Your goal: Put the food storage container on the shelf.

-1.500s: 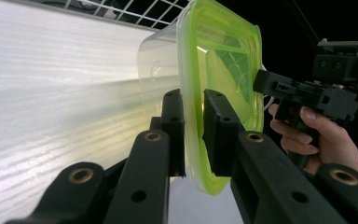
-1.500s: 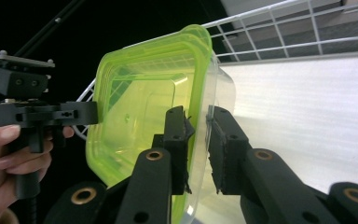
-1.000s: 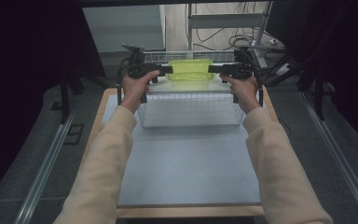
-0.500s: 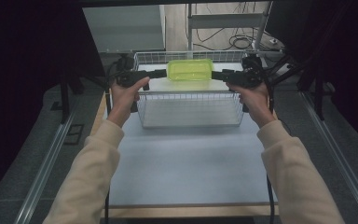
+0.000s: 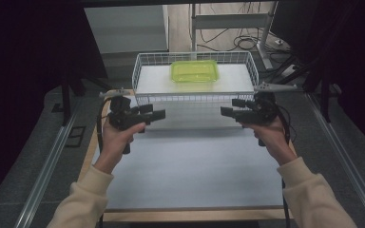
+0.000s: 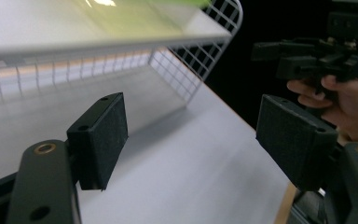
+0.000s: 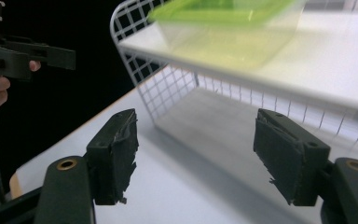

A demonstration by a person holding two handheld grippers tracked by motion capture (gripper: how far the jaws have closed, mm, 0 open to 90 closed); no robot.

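White table bearing a wire basket.

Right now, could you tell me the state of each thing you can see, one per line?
green container: lid on, resting flat in the basket, released.
wire basket: upright on the table, holding the container.
left gripper: jaws open, nothing between them, just been opening.
right gripper: jaws open, nothing between them, just been opening.

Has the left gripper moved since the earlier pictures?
Yes. The left gripper has pulled back from the wire basket toward the person; it was beside the green box before. Its jaws have just been opening, with nothing between them.
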